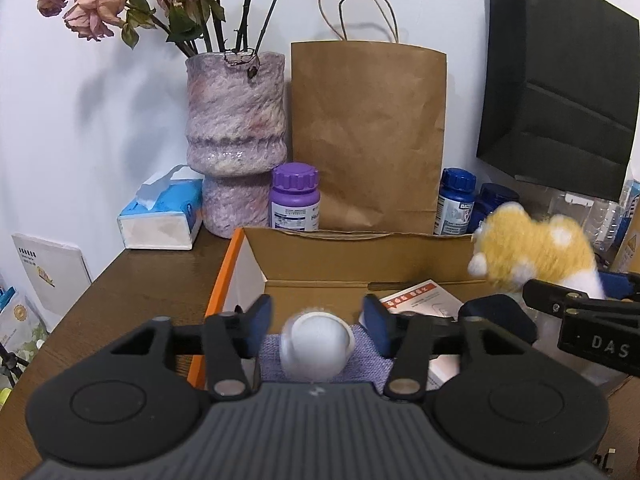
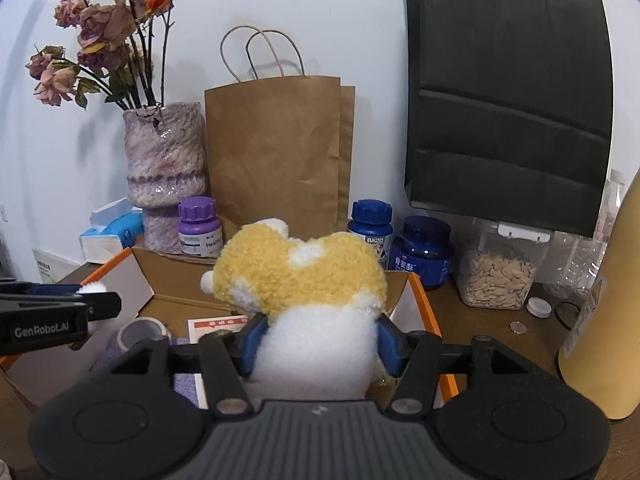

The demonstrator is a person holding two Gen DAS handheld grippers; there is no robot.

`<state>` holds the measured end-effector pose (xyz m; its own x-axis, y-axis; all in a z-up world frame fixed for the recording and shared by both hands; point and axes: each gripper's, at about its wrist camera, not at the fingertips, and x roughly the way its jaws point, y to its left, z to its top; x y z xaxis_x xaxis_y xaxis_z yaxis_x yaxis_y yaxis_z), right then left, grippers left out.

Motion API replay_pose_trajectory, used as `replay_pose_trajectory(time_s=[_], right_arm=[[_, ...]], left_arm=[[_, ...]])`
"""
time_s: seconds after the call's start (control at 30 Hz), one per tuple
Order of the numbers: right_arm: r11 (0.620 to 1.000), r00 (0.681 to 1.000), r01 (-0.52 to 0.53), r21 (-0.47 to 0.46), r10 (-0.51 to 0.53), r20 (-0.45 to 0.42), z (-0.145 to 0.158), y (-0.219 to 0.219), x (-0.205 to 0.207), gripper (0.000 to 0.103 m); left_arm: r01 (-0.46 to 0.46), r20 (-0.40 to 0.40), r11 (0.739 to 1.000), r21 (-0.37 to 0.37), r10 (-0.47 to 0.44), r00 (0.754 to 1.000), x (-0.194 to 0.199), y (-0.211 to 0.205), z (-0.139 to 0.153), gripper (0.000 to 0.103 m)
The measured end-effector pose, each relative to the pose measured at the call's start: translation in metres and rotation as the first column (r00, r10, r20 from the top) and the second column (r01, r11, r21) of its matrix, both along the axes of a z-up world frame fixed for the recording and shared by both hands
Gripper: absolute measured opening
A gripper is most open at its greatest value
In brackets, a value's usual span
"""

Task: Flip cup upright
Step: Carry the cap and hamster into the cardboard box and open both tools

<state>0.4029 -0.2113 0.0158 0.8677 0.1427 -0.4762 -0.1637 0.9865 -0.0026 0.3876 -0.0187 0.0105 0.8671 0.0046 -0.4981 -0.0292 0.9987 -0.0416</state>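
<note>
A white rounded cup (image 1: 317, 345), blurred, lies low between the fingers of my left gripper (image 1: 318, 318) over a purple cloth (image 1: 366, 360) in the cardboard box (image 1: 360, 256). The jaws are open, with a narrow gap showing on each side of the cup. Which way the cup's mouth faces I cannot tell. My right gripper (image 2: 316, 340) is shut on a yellow and white plush toy (image 2: 304, 276), held above the box. In the left wrist view the plush toy (image 1: 532, 248) and the right gripper (image 1: 580, 300) are at the right.
The orange-edged box (image 2: 420, 300) also holds a printed card (image 2: 218, 326) and a grey ring (image 2: 140, 332). Behind it stand a vase (image 1: 236, 128), a purple bottle (image 1: 294, 200), blue bottles (image 2: 370, 228), paper bags (image 1: 368, 132), a tissue pack (image 1: 160, 216) and a seed jar (image 2: 496, 276).
</note>
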Motion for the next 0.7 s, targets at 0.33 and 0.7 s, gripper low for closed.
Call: replay_pose_trajectory(time_s=[0.33,0.7], right_arm=[[0.998,0.999,0.037,0.044,-0.038,0.019,0.006,-0.012,-0.001,0.103],[0.999,0.999,0.020,0.032,-0.022,0.044,0.013,-0.009,-0.010,0.103]], left_arm=[[-0.037,0.021,0.999,-0.004,0.037,0.999,-0.001,0.004,0.001,0.103],[-0.050,0.046,0.999,-0.017,0.051,0.998,-0.008,0.006,0.008,0.103]])
